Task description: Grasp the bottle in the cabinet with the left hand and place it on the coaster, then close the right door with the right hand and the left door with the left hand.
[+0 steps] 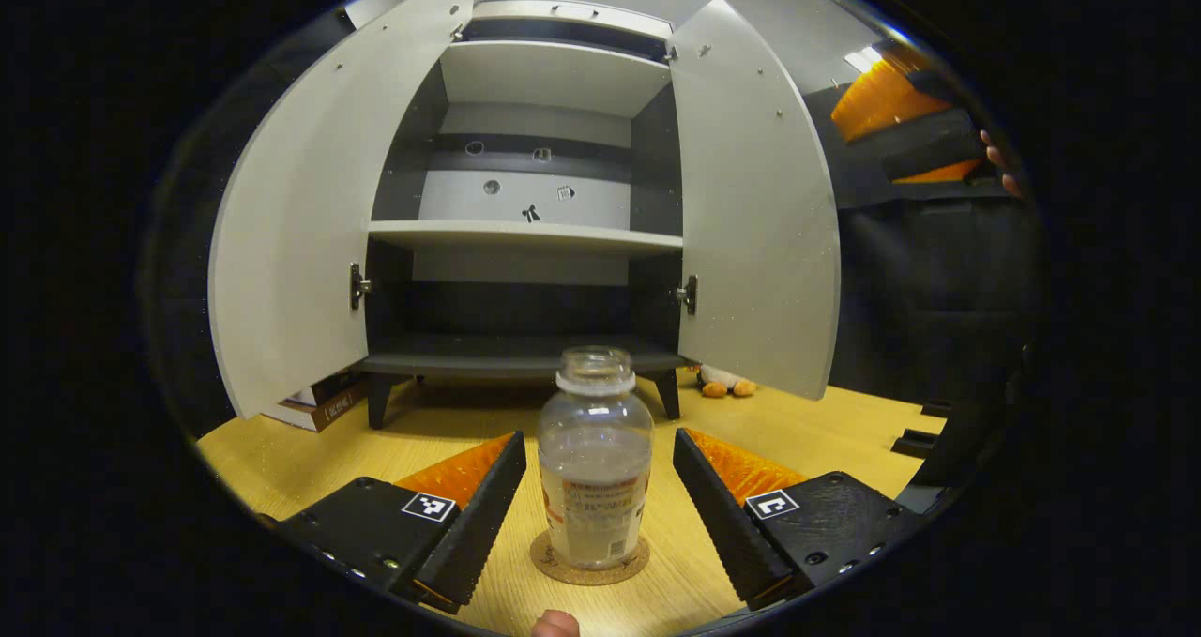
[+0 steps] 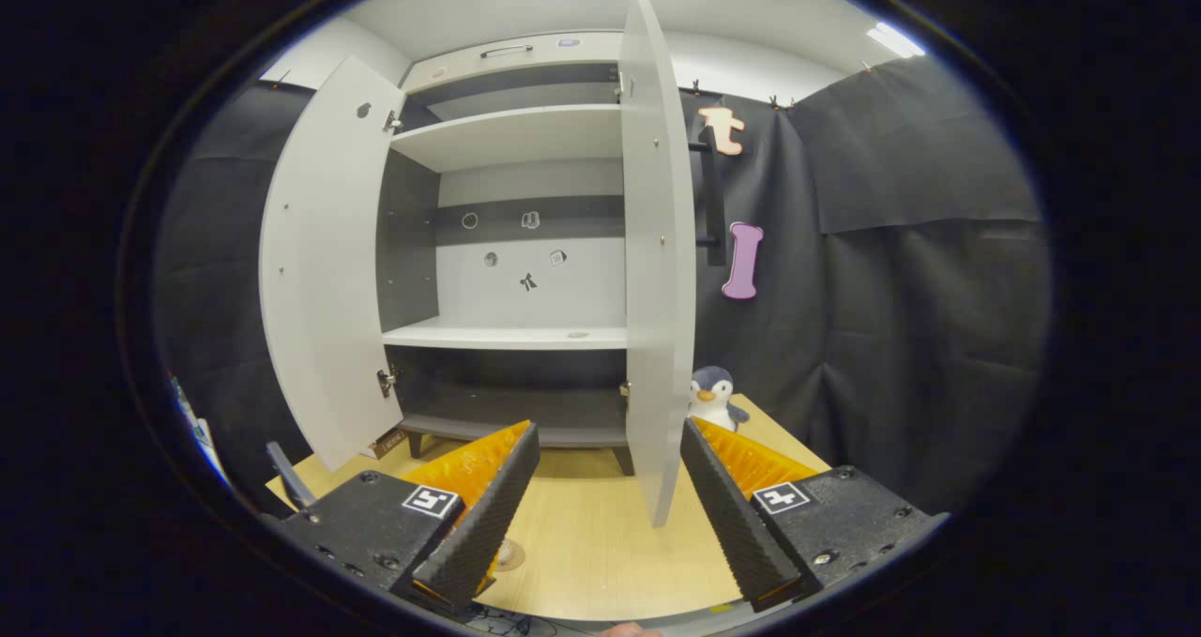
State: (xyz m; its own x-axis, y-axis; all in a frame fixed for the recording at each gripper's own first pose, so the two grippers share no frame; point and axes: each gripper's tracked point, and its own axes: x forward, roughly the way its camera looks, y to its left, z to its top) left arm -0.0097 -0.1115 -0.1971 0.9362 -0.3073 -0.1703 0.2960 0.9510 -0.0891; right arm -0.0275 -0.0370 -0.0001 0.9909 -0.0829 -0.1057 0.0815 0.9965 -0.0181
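Bottle (image 1: 595, 459) stood upright on coaster (image 1: 589, 562), between left gripper (image 1: 597, 506) jaws, spread wide, not touching. Right gripper (image 2: 610, 506) wide, empty, facing right door (image 2: 657, 271) edge. Best pushed near outer edge, slowly.

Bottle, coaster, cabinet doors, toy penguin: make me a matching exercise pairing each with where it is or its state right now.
Things:
1. bottle
2. coaster
3. right door
4. toy penguin

Places or states:
A. swung open, its edge toward the right gripper view
B. on the table beside the cabinet
C. upright between the open left hand-held gripper fingers
D. flat under the bottle

Pairs: 1-C, 2-D, 3-A, 4-B
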